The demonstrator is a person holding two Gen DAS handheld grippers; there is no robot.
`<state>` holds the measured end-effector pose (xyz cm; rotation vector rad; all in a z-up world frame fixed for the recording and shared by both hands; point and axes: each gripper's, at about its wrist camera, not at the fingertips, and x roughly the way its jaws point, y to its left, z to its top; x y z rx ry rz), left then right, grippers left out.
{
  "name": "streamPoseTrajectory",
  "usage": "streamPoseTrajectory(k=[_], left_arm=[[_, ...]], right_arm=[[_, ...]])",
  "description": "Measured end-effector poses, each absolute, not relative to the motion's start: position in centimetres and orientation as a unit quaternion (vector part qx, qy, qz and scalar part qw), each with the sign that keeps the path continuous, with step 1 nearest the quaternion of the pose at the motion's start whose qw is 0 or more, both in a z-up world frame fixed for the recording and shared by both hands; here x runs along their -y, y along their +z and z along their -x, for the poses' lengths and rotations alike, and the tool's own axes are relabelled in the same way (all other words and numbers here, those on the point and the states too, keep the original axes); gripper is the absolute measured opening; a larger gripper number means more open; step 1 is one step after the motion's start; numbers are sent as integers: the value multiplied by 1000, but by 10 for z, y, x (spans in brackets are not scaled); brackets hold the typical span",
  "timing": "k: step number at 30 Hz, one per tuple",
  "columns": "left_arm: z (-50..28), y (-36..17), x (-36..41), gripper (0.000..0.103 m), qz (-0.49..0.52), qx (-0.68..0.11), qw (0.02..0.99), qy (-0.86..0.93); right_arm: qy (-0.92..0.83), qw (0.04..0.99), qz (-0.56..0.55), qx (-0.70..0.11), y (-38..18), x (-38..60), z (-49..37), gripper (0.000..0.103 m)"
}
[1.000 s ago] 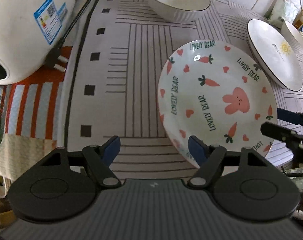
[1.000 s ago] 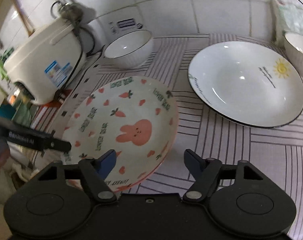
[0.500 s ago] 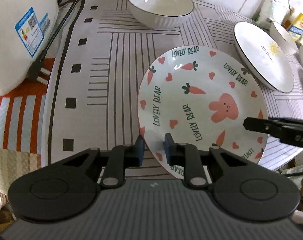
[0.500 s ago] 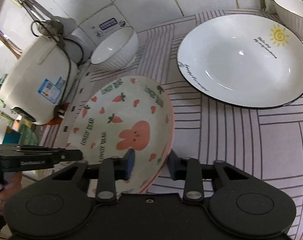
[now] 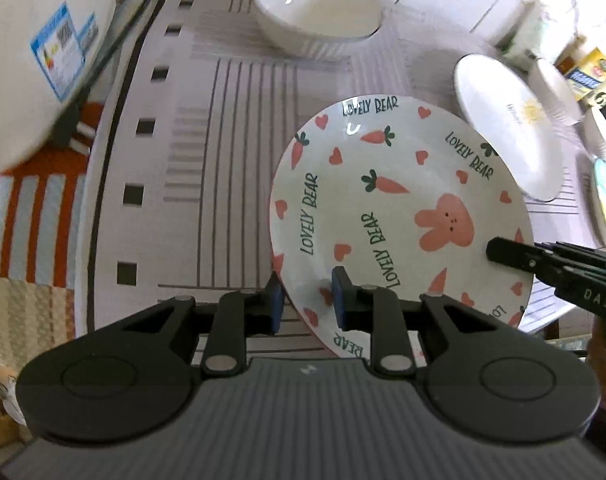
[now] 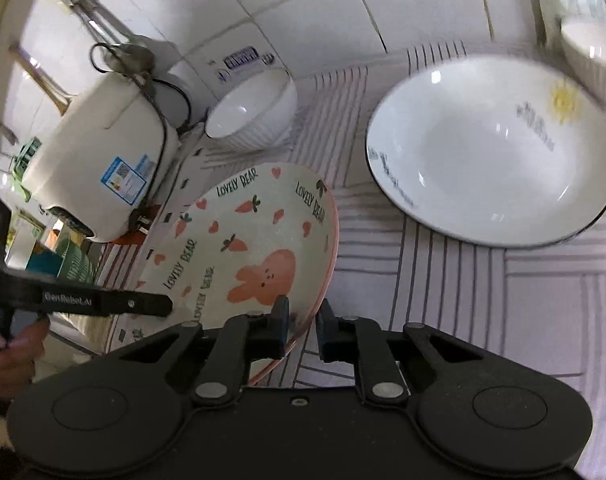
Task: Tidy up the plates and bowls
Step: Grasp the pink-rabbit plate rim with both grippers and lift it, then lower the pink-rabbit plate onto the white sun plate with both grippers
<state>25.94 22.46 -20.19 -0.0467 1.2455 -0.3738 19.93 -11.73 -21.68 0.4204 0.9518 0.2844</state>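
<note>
A white rice cooker [image 6: 99,168] with a blue label stands at the left of the table, its black cord and plug [image 5: 69,130] trailing beside it. It rests near an orange-and-white striped cloth [image 5: 27,224], next to a pale mat with dark lines and black squares [image 5: 207,168]. White wall tiles [image 6: 295,4] rise behind, and a yellow packet [image 5: 591,70] sits at the far right.

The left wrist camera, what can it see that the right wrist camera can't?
Only the left wrist view shows yellow boxes at the far right. Only the right wrist view shows hanging utensils on the wall and a green rack. Both show the bunny plate pinched at its rim by the left gripper and right gripper, the sun plate, a ribbed bowl and the rice cooker.
</note>
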Motion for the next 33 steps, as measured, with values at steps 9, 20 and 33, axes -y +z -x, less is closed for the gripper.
streamPoseTrajectory(k=[9,20,33], left_arm=[[-265,-129,-183,23,-22,-544,809,-223],[-312,-120,-126,25,-64,-531,794,-288],[-376,-191,-53,27,-71,-601,750,-267]], right_arm=[[105,878,-224,-411,-160,121,-158,20],[62,888,-238,-389,-149,148,-142,21],[26,860,-260,-439,-207,134,-190,21]])
